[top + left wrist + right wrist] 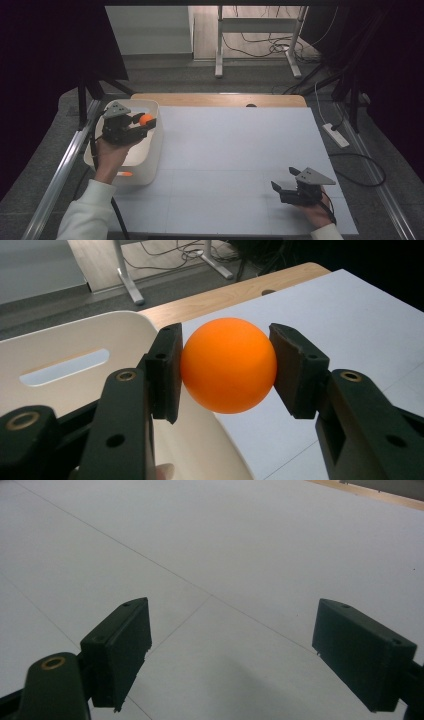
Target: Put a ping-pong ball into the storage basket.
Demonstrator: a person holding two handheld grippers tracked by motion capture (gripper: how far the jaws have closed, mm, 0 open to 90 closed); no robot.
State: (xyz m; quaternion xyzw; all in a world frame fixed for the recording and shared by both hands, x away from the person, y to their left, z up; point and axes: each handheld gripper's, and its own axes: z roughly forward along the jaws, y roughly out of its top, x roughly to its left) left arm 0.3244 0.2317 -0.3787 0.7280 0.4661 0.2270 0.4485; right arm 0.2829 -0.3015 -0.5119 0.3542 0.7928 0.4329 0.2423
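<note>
The left gripper point(227, 367) has its two black jaws pressed against the sides of a smooth, round orange ball point(228, 365), which sits squarely between the pads. In the high view the same orange ball point(146, 119) is held above the far right corner of a white, round-cornered plastic bin point(150, 165) that stands at the left edge of the table. The left gripper point(142, 122) points toward the table's middle, and the hand and gripper cover much of the bin's inside.

A second small orange shape point(125, 174) shows low at the bin's near wall. It is too small to tell whether it is another ball or a mark seen through the handle slot. So one ball is certain, and a second is possible.

The right gripper point(232, 655) has its jaws spread wide with nothing between them, just above the white sheet-covered table point(225, 540). In the high view the right gripper point(284, 181) rests at the near right of the table, well apart from the bin, and the lower frame edge cuts off the person's wrist.
</note>
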